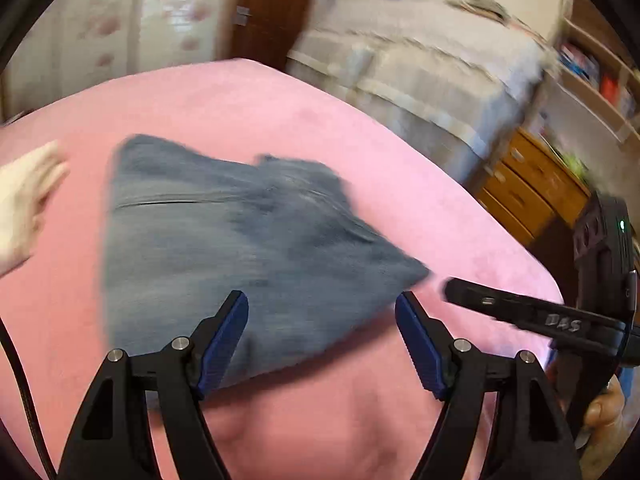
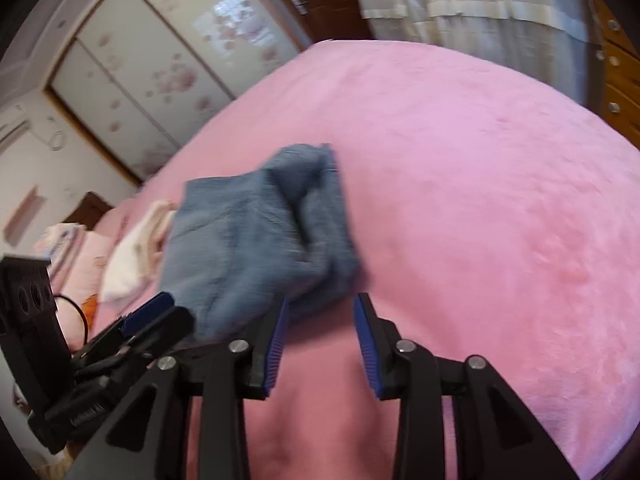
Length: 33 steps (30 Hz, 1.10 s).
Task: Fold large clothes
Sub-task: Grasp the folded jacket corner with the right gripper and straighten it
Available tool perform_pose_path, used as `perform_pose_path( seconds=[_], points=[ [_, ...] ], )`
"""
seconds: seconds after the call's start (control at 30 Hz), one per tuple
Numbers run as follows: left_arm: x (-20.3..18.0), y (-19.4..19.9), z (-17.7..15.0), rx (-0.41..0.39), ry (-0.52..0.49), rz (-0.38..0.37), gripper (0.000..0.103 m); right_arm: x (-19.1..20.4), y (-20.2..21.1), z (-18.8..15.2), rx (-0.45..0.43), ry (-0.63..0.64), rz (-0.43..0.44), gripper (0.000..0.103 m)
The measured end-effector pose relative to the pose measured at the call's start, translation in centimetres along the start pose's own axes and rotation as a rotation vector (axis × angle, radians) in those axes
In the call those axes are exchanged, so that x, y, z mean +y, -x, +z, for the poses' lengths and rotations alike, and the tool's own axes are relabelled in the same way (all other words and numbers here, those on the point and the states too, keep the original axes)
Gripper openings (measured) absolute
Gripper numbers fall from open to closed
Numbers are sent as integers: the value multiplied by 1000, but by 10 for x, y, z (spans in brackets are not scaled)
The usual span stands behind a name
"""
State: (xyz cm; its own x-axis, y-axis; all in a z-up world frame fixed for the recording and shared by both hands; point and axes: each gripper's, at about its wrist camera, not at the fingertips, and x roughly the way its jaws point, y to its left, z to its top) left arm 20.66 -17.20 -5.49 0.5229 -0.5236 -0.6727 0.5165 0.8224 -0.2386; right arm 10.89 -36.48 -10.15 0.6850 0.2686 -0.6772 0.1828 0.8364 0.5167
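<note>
The left tool (image 1: 322, 308) stands wide and empty; the right tool (image 2: 320, 312) is partly open, also empty. At twelve o'clock from both, the folded jeans (image 1: 240, 240) lie on the pink bed (image 1: 440, 200). The bulky fold may spring open unpressed. No containers with visible contents; the drawers (image 1: 528, 184) at two o'clock are closed.

My view of the jeans (image 1: 224, 240) is motion-smeared, their near edge hidden behind my left gripper's fingers (image 1: 224, 340), and the white cloth (image 1: 24, 208) is cut off by the frame edge.
</note>
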Motion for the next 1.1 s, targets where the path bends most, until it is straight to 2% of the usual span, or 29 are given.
perform_pose_path(
  seconds=[0.07,0.17,0.23,0.27,0.3,0.33,0.37,0.43,0.47,0.5,0.53,0.57,0.6,0.67,0.7,0.77,0.87,0.97,1.03,1.1],
  points=[
    [26,12,0,-19,48,94,75,4,-9,8,20,-9,18,58],
    [64,9,-6,18,81,228,74,5,-29,17,63,-29,25,59],
    [78,1,-8,33,86,257,74,2,-43,21,102,-52,30,59],
    [82,-2,-9,39,83,266,74,0,-52,24,134,-63,47,49],
    [83,-4,-9,43,77,273,73,-1,-57,25,156,-65,62,25],
    [83,-5,-10,46,70,283,69,0,-59,28,154,-55,58,20],
    [81,-7,-11,44,65,286,64,5,-52,31,116,-18,63,18],
    [75,-13,-12,26,44,289,62,20,-31,35,9,95,70,17],
    [70,-15,-16,10,24,301,62,27,-24,33,-58,171,52,16],
    [67,-17,-22,-7,5,307,62,26,-29,30,-68,206,6,16],
    [60,-29,-24,-10,-15,320,62,20,-47,25,-27,217,-66,16],
    [56,-37,-28,-3,-50,352,63,6,-69,18,59,188,-111,16],
    [50,-44,-30,2,-84,378,63,-6,-83,10,111,153,-116,17],
    [37,-45,-32,0,-153,428,63,-9,-77,6,100,144,-122,21],
    [35,-44,-31,13,-171,429,63,-7,-69,10,99,130,-128,30],
    [38,-37,-26,38,-162,388,65,-3,-52,22,72,99,-104,37],
    [49,-20,-9,54,-102,252,66,5,-41,47,37,95,-62,46],
    [57,-9,14,14,-54,206,70,8,-53,75,44,74,-29,46],
    [64,-15,31,8,-33,200,70,15,-75,92,71,62,-12,46],
    [72,-31,47,24,-6,184,70,19,-103,109,136,36,5,46]
  ],
)
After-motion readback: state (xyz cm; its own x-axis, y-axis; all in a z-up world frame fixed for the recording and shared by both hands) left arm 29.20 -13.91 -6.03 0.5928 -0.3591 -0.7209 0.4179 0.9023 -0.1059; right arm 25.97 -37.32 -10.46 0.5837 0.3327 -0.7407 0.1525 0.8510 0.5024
